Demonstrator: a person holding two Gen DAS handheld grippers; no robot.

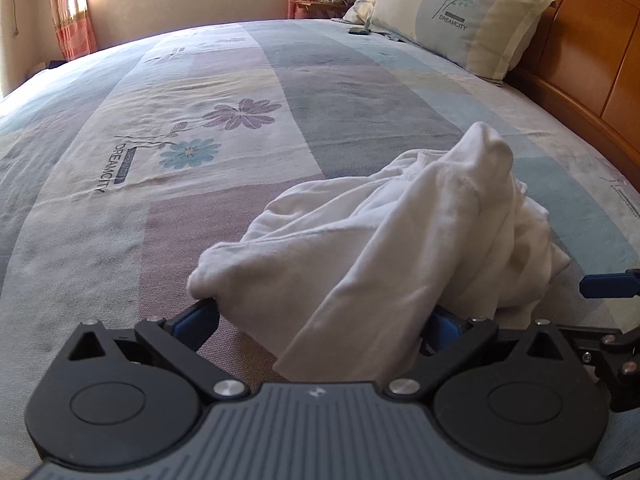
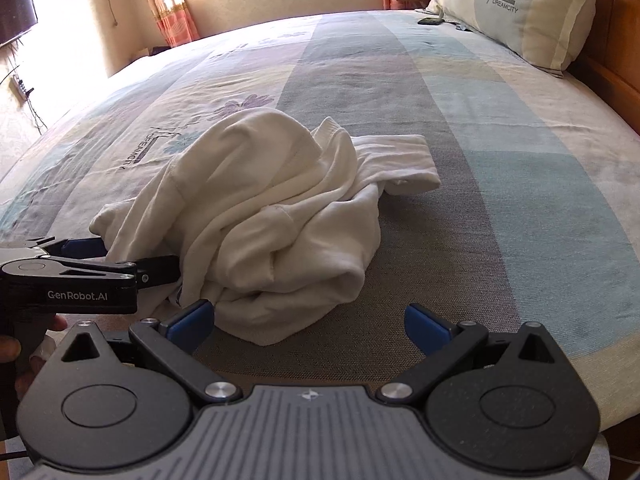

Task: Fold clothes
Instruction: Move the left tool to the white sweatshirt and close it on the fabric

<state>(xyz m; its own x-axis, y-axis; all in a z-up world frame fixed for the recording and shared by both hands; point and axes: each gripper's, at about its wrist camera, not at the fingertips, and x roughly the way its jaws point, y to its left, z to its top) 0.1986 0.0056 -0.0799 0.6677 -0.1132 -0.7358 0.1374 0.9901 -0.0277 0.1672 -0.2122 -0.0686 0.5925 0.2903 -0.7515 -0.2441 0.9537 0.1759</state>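
A: What is sitting nearest in the right wrist view?

B: The right gripper (image 2: 310, 322), at the bottom of the frame, is holding its blue fingers spread wide with nothing between them. At lower left the left gripper (image 2: 120, 258) is showing "GenRobot.AI" in white on its black body.

A: And the left one's jaws?

B: In its own view the left gripper (image 1: 320, 320) is standing wide open, with a fold of the white garment (image 1: 380, 232) draping down between the fingers, unpinched.

A: Where is the clothing lying?

B: The white garment (image 2: 256, 216) is lying crumpled in a heap on the bedsheet (image 2: 500, 200), at centre frame, just beyond both grippers.

A: Any writing further back?

B: "DREAMCITY" is showing beside printed flowers on the bedsheet (image 1: 120, 208), centre left, and again on the pillow (image 1: 460, 20) at upper right, which is leaning against the wooden headboard (image 1: 592, 52).
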